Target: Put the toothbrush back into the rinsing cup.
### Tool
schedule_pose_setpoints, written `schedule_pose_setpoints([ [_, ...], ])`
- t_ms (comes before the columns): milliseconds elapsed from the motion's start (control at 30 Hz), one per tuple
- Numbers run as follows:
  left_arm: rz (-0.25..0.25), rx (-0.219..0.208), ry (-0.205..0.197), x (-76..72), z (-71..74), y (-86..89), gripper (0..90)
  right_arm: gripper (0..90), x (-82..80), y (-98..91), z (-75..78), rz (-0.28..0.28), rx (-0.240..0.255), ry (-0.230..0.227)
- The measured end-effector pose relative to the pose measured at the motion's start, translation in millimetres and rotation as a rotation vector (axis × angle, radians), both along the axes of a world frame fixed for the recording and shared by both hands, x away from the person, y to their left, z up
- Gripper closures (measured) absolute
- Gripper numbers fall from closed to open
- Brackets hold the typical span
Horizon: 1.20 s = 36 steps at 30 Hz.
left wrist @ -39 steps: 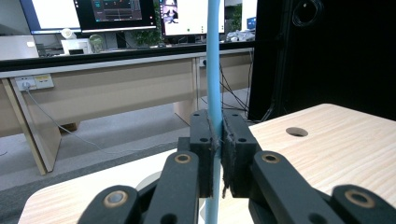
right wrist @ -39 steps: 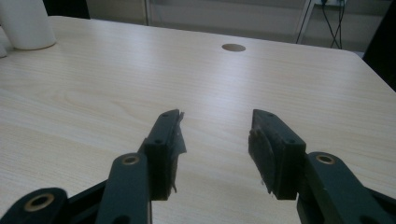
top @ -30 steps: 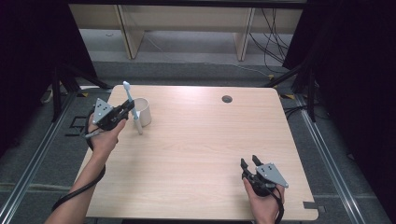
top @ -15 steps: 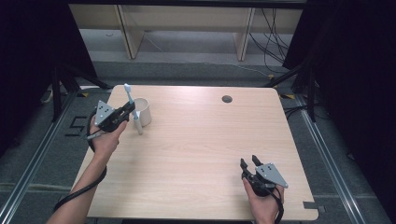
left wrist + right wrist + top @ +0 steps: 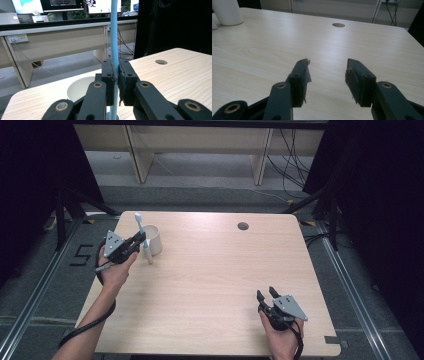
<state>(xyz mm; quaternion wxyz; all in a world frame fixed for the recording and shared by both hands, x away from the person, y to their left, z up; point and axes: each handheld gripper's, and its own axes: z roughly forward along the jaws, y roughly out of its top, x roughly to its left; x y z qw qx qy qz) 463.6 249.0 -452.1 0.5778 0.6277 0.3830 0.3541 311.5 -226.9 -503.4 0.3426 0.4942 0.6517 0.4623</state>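
Left hand-held gripper (image 5: 140, 240) pinching light-blue toothbrush (image 5: 141, 236) mid-handle, brush upright, just beside white cup (image 5: 152, 240) at counter's (image 5: 210, 285) far-left corner. Right hand-held gripper (image 5: 265, 295) jaws spread, nothing between, near-right of counter.

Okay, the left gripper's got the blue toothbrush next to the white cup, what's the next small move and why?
Probably shift the left gripper sideways over the white cup, then lower. Its jaws are clamped on the blue toothbrush, which stands upright, but the lower end hangs beside the cup, outside the rim, in the high view. The right gripper rests open near the table's front edge.
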Motion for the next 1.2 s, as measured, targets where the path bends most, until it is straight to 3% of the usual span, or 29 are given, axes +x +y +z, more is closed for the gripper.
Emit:
schedule_pose_setpoints([
  [133, -0.005, 0.008, 0.007, 1.2, -3.7, -0.2, 83.7, 53.3, 2.1, -2.3, -0.9, 0.021, -0.017, -0.015],
  [233, -0.004, 0.023, -0.002, 1.9, -6.5, -1.2, 83.7, 53.3, -0.3, -0.4, 0.0, 0.000, -0.017, 0.008],
  [267, -0.003, 0.023, -0.002, 2.0, -6.9, -1.3, 83.7, 53.3, 1.5, -1.6, -0.5, 0.012, -0.026, -0.007],
  [667, 0.006, 0.029, 0.007, 3.0, -14.2, -0.1, 83.7, 53.3, 1.7, -0.4, -1.1, 0.010, -0.019, -0.006],
  [700, 0.007, 0.005, 0.022, 2.6, -15.8, -1.8, 83.7, 53.3, 1.1, 0.1, -1.1, 0.006, -0.017, -0.002],
  [733, 0.004, 0.007, 0.036, 2.4, -16.6, -1.7, 83.7, 53.3, 1.5, -0.4, -1.0, 0.006, -0.033, -0.011],
  [800, 0.011, 0.029, 0.025, 4.2, -17.7, -0.1, 83.6, 53.3, 0.7, 0.3, -0.8, -0.001, -0.024, -0.003],
  [900, 0.015, 0.014, 0.041, 3.8, -19.2, -1.2, 83.6, 53.3, 1.1, -1.1, -0.7, 0.000, -0.039, -0.016],
  [1000, 0.010, 0.017, 0.039, 4.6, -21.3, -1.2, 83.6, 53.3, 1.5, -0.2, -1.2, 0.012, -0.021, -0.005],
  [1067, 0.015, 0.032, 0.049, 5.0, -22.1, -0.6, 83.5, 53.2, 1.7, -1.2, -1.2, 0.010, -0.044, -0.017],
  [1167, 0.017, 0.038, 0.058, 4.9, -23.8, 0.0, 83.4, 53.2, 0.9, 0.1, -1.4, 0.006, -0.029, -0.007],
  [1200, 0.019, 0.042, 0.063, 4.6, -24.4, 0.1, 83.3, 53.2, 1.6, -1.1, -1.2, 0.010, -0.044, -0.018],
])
